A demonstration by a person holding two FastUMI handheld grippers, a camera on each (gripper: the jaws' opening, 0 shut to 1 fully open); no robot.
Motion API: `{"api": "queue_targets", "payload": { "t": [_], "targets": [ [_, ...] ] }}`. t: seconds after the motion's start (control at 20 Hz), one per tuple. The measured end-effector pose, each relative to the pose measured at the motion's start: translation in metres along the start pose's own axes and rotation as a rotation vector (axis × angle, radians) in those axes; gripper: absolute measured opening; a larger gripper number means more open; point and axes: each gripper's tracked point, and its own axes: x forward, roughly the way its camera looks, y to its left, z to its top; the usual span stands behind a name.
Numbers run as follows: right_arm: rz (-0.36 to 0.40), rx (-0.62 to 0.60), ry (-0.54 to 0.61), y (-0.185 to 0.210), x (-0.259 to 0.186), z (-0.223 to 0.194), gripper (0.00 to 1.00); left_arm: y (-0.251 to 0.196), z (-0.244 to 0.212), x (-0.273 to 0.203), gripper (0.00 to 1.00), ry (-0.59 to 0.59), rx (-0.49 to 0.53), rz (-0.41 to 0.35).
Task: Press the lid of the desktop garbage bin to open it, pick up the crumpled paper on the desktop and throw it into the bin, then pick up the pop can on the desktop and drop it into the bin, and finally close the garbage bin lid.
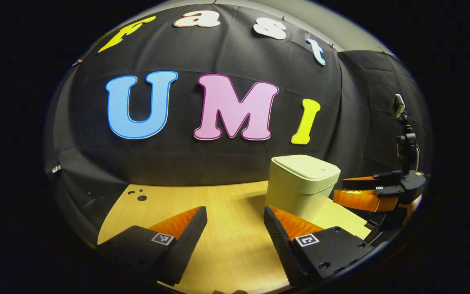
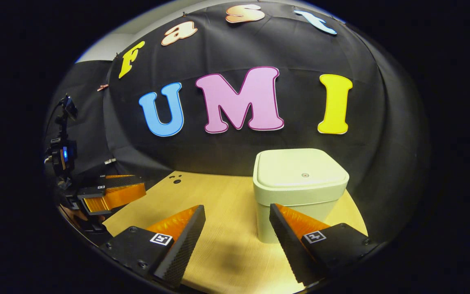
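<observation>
In the left gripper view, the left gripper (image 1: 235,222) sits low over the desktop (image 1: 227,245) with its fingers spread wide and nothing between them. The right gripper (image 2: 237,220) in its own view is the same — wide apart, empty, hovering just above the wood. Both are held back at the near edge, a stance that reads as waiting rather than reaching.

Just past the right gripper's right finger stands the garbage bin (image 2: 300,192), a pale squarish tub resting on the desktop. Its lid (image 2: 300,171) lies flat and closed, with a small round mark near the middle. The right gripper faces it almost squarely, so it is probably the better placed to press the lid; the left gripper sees the bin off to its right, with the other gripper beside it at the far right of that view.

Whether the lid is awaiting its first press or has already been shut at the end, I cannot tell — no crumpled paper or pop can lies on the part of the desktop in view.

The desktop is light wood grain, with a few small dark holes (image 2: 176,179) near its far left corner. Behind it hangs the booth's black cloth wall (image 2: 227,155), and a small camera on a stand (image 1: 402,122) rises at the side.
</observation>
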Motion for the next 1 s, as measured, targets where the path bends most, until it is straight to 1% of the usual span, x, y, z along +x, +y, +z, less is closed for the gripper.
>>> {"api": "queue_targets", "payload": {
  "t": [0.5,0.75,1.0],
  "targets": [
    [0.012,0.012,0.029,0.016,-0.004,-0.012,1.00,0.006,-0.008,-0.006,0.92,0.014,-0.003,0.003],
    [-0.004,0.021,0.024,0.023,-0.003,-0.006,1.00,0.013,-0.010,-0.012,0.92,0.008,-0.013,0.004],
    [-0.018,-0.002,0.027,0.037,0.001,-0.004,1.00,0.024,-0.007,-0.016,0.92,-0.001,-0.024,0.000]
  ]
}}
